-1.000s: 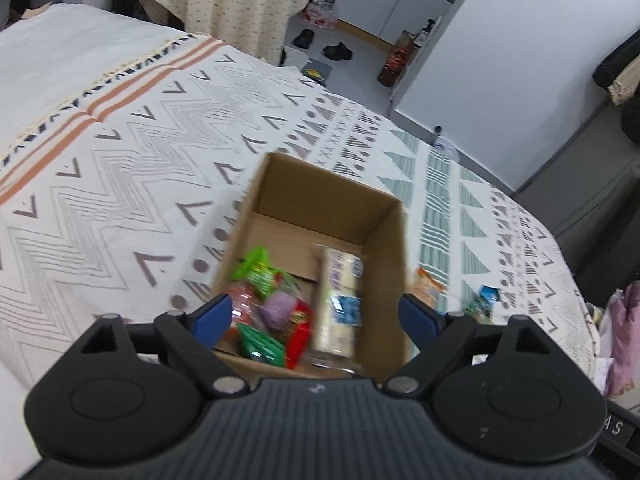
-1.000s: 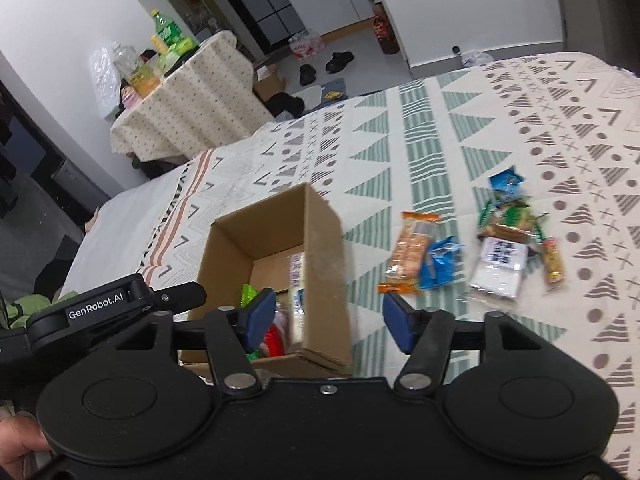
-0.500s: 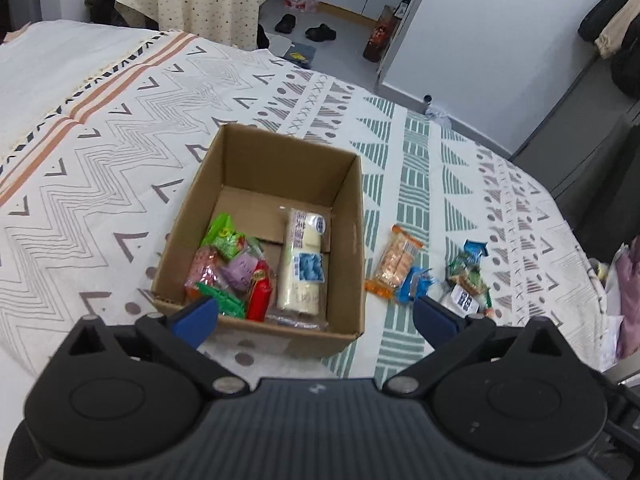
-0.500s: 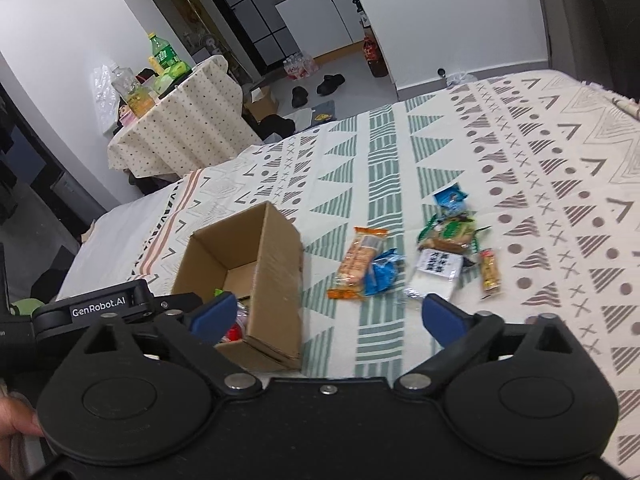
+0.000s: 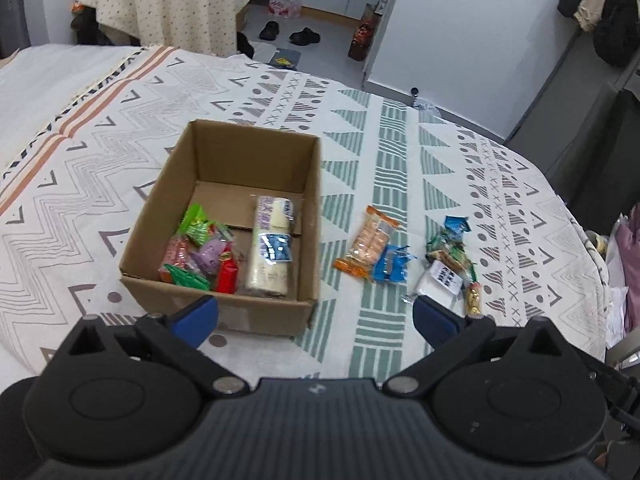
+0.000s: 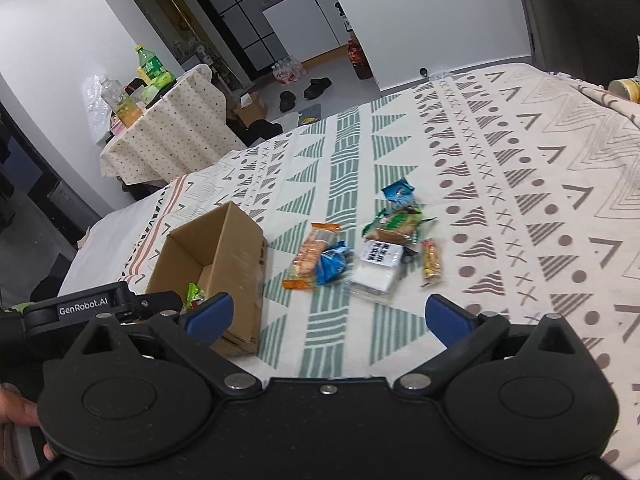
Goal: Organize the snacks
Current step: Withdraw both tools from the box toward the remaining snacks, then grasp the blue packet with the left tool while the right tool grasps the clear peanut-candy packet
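An open cardboard box sits on the patterned bedspread and holds several snacks, among them a long white packet and small green, pink and red packets. It also shows in the right wrist view. To its right lie loose snacks: an orange biscuit pack, a blue packet, a clear packet with a black label, a small bar and a green packet. My left gripper is open and empty, held back above the box's near wall. My right gripper is open and empty, above the bedspread short of the loose snacks.
The bedspread ends at the far edge, with floor, shoes and a cloth-covered table carrying bottles beyond. A white wall panel stands at the back right. Clothes lie at the right edge.
Both grippers have pulled back and up from the box, and both jaws have opened wider. The loose snacks beside the box have come into fuller view.
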Motion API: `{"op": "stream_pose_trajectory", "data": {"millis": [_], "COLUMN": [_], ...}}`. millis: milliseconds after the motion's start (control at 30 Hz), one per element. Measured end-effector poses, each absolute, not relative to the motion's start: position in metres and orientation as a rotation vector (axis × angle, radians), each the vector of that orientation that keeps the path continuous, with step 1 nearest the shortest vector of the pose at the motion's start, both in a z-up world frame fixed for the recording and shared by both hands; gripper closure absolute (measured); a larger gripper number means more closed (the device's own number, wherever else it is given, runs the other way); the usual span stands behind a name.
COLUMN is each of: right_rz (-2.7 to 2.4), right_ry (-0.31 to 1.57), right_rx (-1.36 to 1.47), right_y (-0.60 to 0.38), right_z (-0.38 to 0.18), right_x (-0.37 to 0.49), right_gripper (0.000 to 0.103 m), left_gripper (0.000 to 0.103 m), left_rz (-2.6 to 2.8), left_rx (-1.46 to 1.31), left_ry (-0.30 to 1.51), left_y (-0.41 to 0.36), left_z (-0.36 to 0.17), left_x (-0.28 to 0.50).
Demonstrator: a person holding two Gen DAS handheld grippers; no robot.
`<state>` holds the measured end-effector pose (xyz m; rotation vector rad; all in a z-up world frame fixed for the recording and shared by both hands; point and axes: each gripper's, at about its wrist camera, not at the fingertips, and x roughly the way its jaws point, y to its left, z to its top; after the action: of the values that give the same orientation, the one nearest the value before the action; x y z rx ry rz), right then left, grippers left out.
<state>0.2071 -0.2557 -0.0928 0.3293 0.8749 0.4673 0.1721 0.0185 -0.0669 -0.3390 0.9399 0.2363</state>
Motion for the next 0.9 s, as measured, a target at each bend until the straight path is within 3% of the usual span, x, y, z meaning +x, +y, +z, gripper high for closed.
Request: {"op": "stream_pose_trajectory", "data": {"millis": [300, 633, 900], "right_rz": [0.402, 0.366, 0.339], "right_ry": [0.876, 0.886, 0.899], "right_rx": [0.397, 0.489, 0.514], "right_y": [-0.284, -0.299, -0.295], "right_z": [-0.119, -0.145, -0.171], "right_x": [0.210, 0.234, 0.267], "right_gripper": [0.002, 0.031, 0.038], "left_gripper": [0.004, 0.037, 0.056], "left_rz": [0.143, 0.094, 0.068], "left_rx": [-0.290, -0.263, -0.226], "left_ry": [0.897, 0.921, 0.979], "left_y": [-0.017, -0.034, -0.046], "left_z": [-0.071, -0.095, -0.131], "left_x": [0.180, 0.208, 0.242]}}
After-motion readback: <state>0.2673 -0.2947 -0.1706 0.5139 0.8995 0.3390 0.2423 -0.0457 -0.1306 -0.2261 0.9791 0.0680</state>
